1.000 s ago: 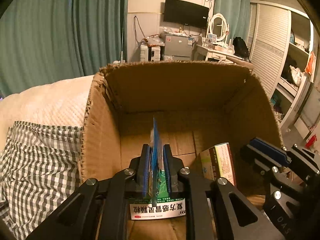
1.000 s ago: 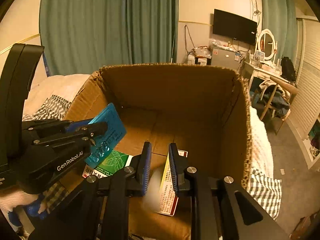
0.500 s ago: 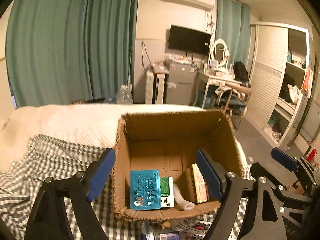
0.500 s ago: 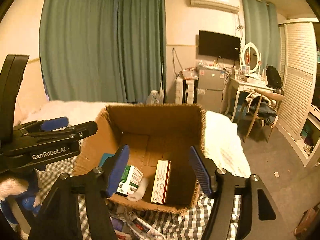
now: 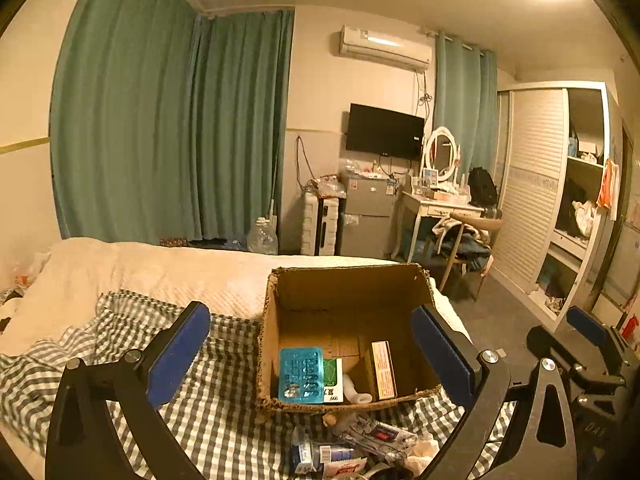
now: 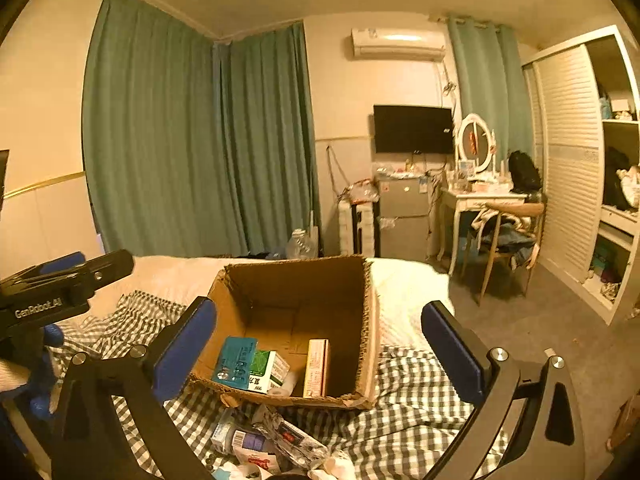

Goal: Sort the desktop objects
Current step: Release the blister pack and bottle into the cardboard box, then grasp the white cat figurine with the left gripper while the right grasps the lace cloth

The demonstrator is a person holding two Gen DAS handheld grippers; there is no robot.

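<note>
Both of your jaw pairs now stand spread wide with nothing between them: the left gripper [image 5: 308, 354] has let go of the teal blister pack [image 5: 301, 375], and the right gripper [image 6: 320, 350] has released the narrow red-and-cream carton [image 6: 316, 368]. A second ago both were clamped and low inside the cardboard box [image 5: 344, 292]; you have since pulled them up and back, so the whole box sits framed between the fingers. That likely means these two drops are done and your hands are free for the next pick.

Inside the box, the blister pack leans against a green-and-white medicine box [image 6: 269, 370] at the near left, a small white roll [image 5: 354, 390] lies beside it, and the carton stands on edge to the right. Unsorted clutter [image 6: 276, 438], wrappers and small packets, waits on the checked cloth [image 5: 208, 412] just in front of the box.
</note>
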